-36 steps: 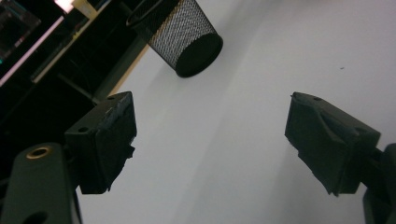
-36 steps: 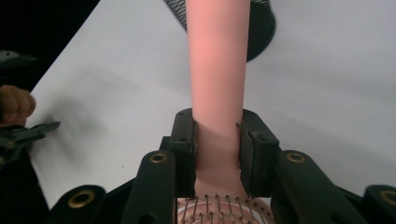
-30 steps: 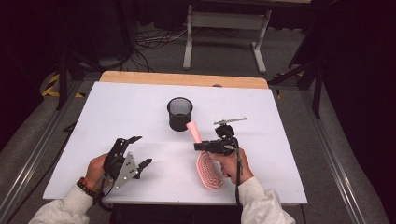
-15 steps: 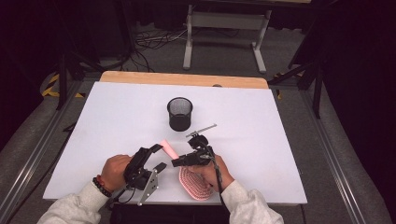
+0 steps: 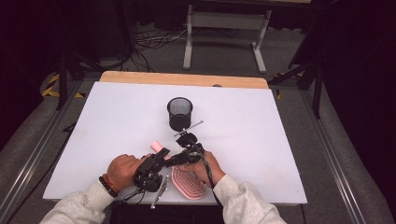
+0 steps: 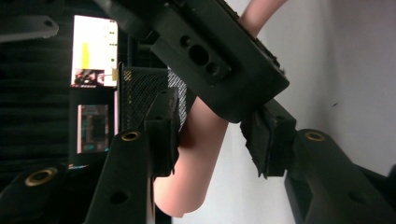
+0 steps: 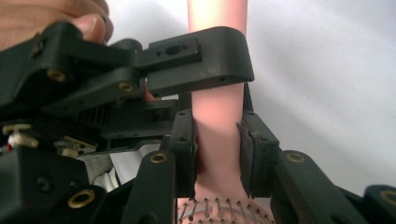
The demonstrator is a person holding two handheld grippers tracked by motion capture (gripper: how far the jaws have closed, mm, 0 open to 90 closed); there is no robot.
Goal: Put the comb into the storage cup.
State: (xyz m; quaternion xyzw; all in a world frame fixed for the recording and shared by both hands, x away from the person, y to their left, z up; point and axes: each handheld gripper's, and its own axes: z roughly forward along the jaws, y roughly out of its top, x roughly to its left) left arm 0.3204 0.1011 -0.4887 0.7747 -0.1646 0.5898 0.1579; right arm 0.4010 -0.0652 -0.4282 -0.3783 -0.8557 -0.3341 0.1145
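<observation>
Near the 6 o'clock edge of the white tabletop (image 5: 261, 135), a pink hairbrush (image 5: 187, 183) lies with its bristled head towards the person and its handle pointing towards 11 o'clock. The right gripper (image 5: 175, 160) pinches the handle just above the bristled head; in the right gripper view both of its pads press on the pink handle (image 7: 216, 126) from the two sides. The left gripper (image 5: 158, 161) comes from the 7 o'clock side and reaches the same handle a little further from the head. Its jaws have just been closing, with the handle between them. In the left gripper view one pad (image 6: 164, 130) lies against the handle (image 6: 198, 154), while the other pad (image 6: 267, 140) is apart from it, with white tabletop visible in the gap, so these jaws are not yet gripping. The two grippers are very close together, almost touching. A black mesh cup (image 5: 180, 113) stands upright at 12 o'clock from the brush, well apart from it.
</observation>
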